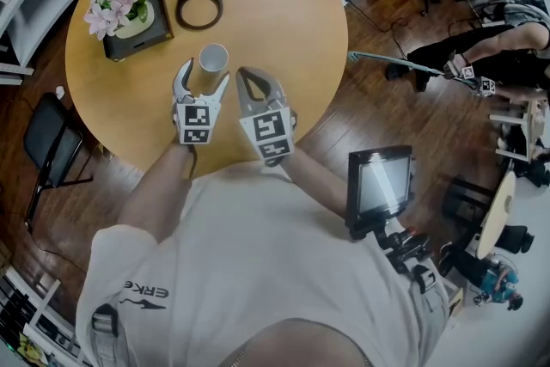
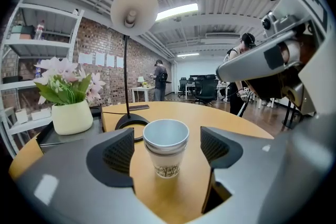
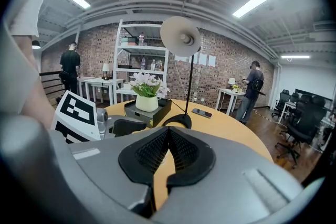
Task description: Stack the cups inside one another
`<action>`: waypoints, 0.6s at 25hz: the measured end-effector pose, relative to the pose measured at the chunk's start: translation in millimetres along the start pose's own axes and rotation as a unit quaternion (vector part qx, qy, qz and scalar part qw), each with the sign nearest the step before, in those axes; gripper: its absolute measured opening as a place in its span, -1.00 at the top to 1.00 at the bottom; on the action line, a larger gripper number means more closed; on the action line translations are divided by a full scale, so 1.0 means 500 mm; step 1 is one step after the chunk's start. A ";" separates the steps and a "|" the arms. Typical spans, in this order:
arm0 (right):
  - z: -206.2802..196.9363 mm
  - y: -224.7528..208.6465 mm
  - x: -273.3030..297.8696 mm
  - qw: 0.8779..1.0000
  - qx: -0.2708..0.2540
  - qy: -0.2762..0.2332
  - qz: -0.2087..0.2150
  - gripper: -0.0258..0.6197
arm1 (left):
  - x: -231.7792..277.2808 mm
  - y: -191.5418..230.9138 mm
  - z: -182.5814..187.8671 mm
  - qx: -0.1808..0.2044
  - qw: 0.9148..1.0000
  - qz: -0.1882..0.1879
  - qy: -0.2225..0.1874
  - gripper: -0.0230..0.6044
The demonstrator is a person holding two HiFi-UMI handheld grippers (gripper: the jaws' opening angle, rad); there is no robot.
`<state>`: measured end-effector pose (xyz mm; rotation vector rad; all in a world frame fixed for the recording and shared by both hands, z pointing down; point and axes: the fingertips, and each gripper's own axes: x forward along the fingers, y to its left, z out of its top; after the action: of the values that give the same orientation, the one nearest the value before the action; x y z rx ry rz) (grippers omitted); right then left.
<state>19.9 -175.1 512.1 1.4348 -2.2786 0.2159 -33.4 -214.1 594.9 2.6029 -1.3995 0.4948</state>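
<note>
L gripper [image 1: 203,78]: jaws wide, cups [image 2: 166,147] between, not touched.
R gripper [image 3: 168,136]: jaws together, empty.
Stack: nr of cups unclear.

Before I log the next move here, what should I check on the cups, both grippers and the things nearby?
1. Cups nested: the cup stack shows one rim seated inside another: ok.
2. Stack upright on the table: ok.
3. Left gripper released: its jaws stand apart on either side of the stack, with a gap at each pad: ok.
4. Right gripper free: its jaws are together with nothing between them: ok.
5. Room to pull back: the lamp base and flower pot stand behind the stack, apart from it: ok.
6. Number of cups in the stack: cannot tell.
</note>
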 end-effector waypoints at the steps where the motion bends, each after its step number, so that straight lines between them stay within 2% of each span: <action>1: 0.002 0.001 -0.002 1.000 0.000 -0.001 0.000 0.88 | -0.004 0.003 0.005 0.005 1.000 0.007 -0.004 -0.31; 7: 0.014 0.009 -0.015 1.000 -0.003 -0.012 0.001 0.88 | -0.038 0.004 0.043 0.055 0.997 0.034 -0.035 -0.24; 15: 0.029 0.030 -0.034 1.000 -0.006 -0.028 0.002 0.88 | -0.102 0.007 0.104 0.064 0.994 0.057 -0.074 0.42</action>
<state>8.9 -159.5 492.9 1.4470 -2.3230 0.1649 -51.0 -190.5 528.2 2.7222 -1.6212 0.4259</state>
